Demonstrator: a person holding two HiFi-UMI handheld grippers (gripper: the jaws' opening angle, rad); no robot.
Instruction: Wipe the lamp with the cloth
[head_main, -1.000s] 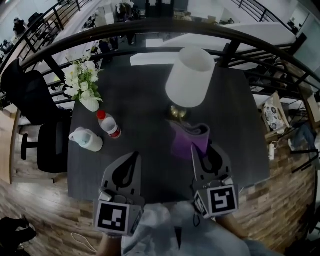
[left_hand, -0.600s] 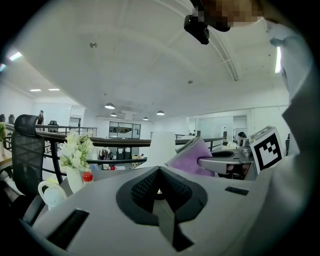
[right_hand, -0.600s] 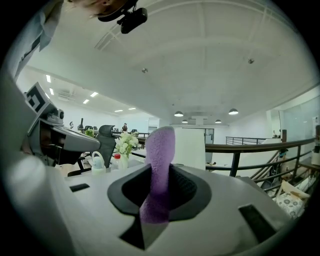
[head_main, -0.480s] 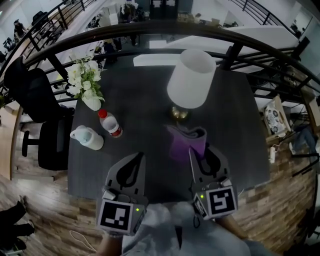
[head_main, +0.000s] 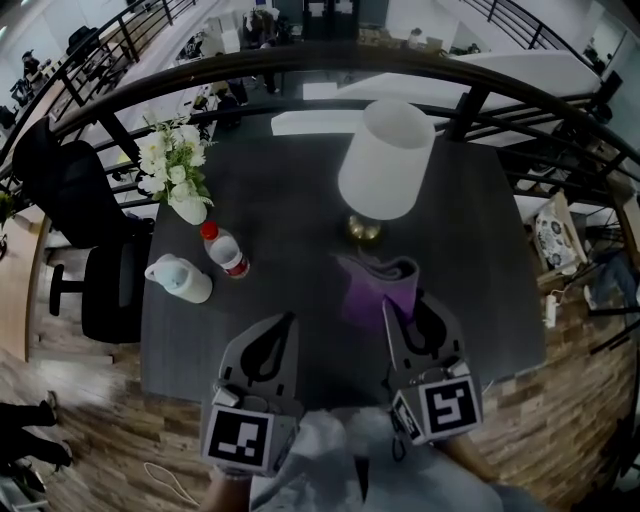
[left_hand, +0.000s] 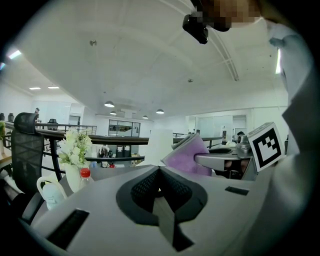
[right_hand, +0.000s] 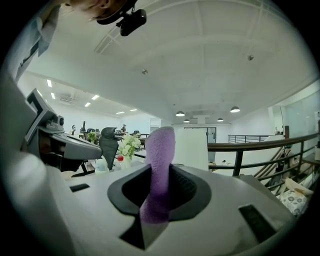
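Observation:
The lamp (head_main: 385, 160) has a white shade and a brass base (head_main: 363, 229) and stands upright at the far middle of the dark table (head_main: 280, 200). A folded purple cloth (head_main: 378, 285) rises just in front of the base, and my right gripper (head_main: 402, 303) is shut on its near end. In the right gripper view the cloth (right_hand: 159, 165) stands up between the jaws of the right gripper (right_hand: 160, 176), with the shade (right_hand: 192, 147) behind it. My left gripper (head_main: 285, 322) is shut and holds nothing, near the table's front edge and left of the cloth (left_hand: 187, 155).
A vase of white flowers (head_main: 175, 165) stands at the table's far left. A red-capped bottle (head_main: 225, 251) and a white jug (head_main: 180, 279) lie near it. A black railing (head_main: 300, 60) curves behind the table, and an office chair (head_main: 100, 290) stands to the left.
Hardly anything differs. Both grippers and the cloth keep their places in front of the lamp; only the head view drifts a little.

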